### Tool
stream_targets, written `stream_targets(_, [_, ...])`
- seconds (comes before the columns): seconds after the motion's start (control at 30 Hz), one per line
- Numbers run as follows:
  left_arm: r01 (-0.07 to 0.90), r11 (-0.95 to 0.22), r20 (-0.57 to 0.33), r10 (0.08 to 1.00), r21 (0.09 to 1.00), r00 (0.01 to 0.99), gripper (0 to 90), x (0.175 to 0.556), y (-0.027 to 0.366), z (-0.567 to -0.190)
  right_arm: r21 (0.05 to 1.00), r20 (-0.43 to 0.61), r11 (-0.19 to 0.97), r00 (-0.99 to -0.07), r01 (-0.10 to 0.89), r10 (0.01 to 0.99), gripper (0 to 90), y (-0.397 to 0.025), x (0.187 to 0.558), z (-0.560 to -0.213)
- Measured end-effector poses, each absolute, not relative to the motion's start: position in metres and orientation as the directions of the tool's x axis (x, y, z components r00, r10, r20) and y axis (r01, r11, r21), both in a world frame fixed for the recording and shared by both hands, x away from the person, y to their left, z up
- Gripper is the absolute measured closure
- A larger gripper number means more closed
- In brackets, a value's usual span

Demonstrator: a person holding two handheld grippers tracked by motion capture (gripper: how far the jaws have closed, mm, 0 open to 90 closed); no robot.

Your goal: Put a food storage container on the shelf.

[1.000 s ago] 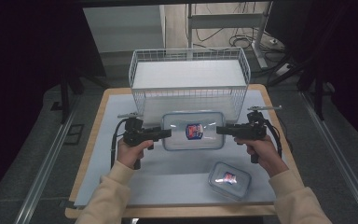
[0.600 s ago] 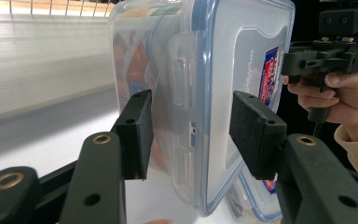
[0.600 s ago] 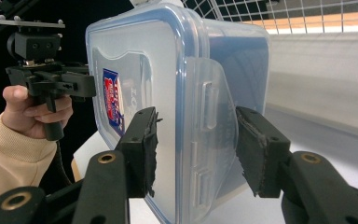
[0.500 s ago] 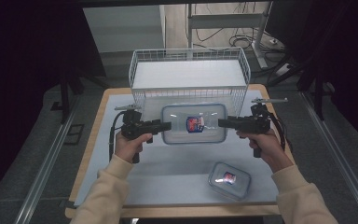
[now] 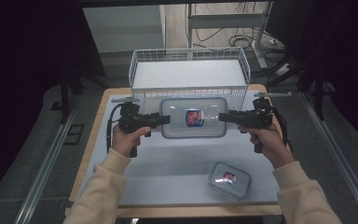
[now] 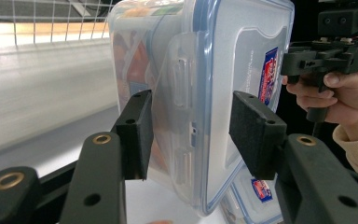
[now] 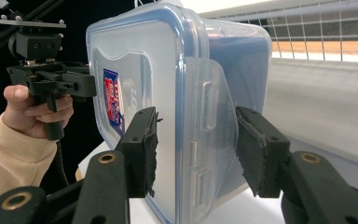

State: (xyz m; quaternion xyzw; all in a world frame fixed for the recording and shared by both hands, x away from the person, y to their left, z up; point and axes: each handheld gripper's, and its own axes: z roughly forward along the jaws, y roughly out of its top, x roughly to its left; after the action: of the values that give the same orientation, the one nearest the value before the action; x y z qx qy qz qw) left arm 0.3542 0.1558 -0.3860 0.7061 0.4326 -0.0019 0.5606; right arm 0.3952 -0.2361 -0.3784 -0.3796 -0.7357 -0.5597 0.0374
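Both the left gripper (image 5: 167, 120) and right gripper (image 5: 222, 116) clamped the large container (image 5: 193, 117), held above the surface just before the wire basket (image 5: 189, 56), its placement apparently undone.

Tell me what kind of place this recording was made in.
Probably a lab or workshop data-collection station, not a home: a worktable on a bare floor, cables and metal stand legs behind it, dark surroundings, and a staged setup of a wire basket and plastic containers.
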Motion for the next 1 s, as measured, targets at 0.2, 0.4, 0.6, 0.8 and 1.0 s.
stream_targets(0.2, [0.601,0.001,-0.478,0.608,0.799,0.634,50.9,0.357,0.157,-0.374,0.805,0.473,0.077,-0.714,0.588,0.516,50.3,-0.236,0.397,-0.367])
stream_targets(0.4, [0.588,0.004,-0.468,0.61,0.809,0.64,50.9,0.358,0.158,-0.364,0.818,0.459,0.072,-0.724,0.57,0.515,50.3,-0.235,0.399,-0.356])
stream_targets(0.6, [0.572,0.002,-0.453,0.613,0.82,0.647,50.9,0.358,0.159,-0.353,0.829,0.449,0.066,-0.732,0.555,0.512,50.3,-0.233,0.4,-0.346])
stream_targets(0.8, [0.561,0.006,-0.448,0.609,0.828,0.654,50.9,0.364,0.161,-0.345,0.839,0.437,0.061,-0.738,0.54,0.514,50.3,-0.232,0.403,-0.335])
stream_targets(1.0, [0.558,0.0,-0.443,0.609,0.83,0.658,50.9,0.375,0.162,-0.338,0.84,0.437,0.061,-0.738,0.54,0.514,50.3,-0.231,0.413,-0.329])
